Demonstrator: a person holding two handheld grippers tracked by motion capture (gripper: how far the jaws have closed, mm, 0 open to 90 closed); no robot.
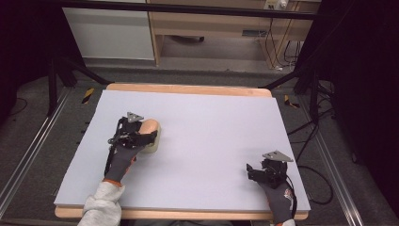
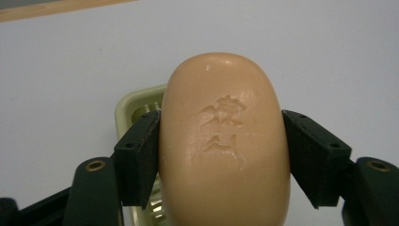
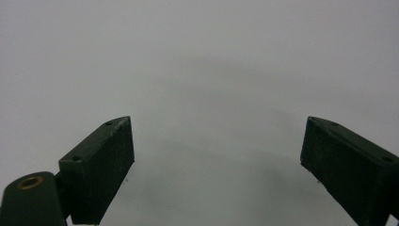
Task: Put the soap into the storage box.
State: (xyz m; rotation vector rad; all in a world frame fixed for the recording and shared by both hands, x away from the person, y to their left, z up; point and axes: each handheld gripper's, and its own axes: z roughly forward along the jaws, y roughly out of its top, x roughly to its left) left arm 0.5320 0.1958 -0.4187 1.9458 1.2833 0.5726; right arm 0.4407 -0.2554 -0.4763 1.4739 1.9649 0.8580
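Left gripper: clamped on peach oval soap bar above pale-green plastic soap dish | right gripper: wide, idle | advice: keep bar level, centre over dish.

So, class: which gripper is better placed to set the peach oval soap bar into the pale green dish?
Left gripper: it grips the soap bar above the dish.

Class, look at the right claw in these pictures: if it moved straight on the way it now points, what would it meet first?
Probably just the pale table sheet. The right claw is open with nothing between its jaws, and its way looks free, though depth is hard to judge.
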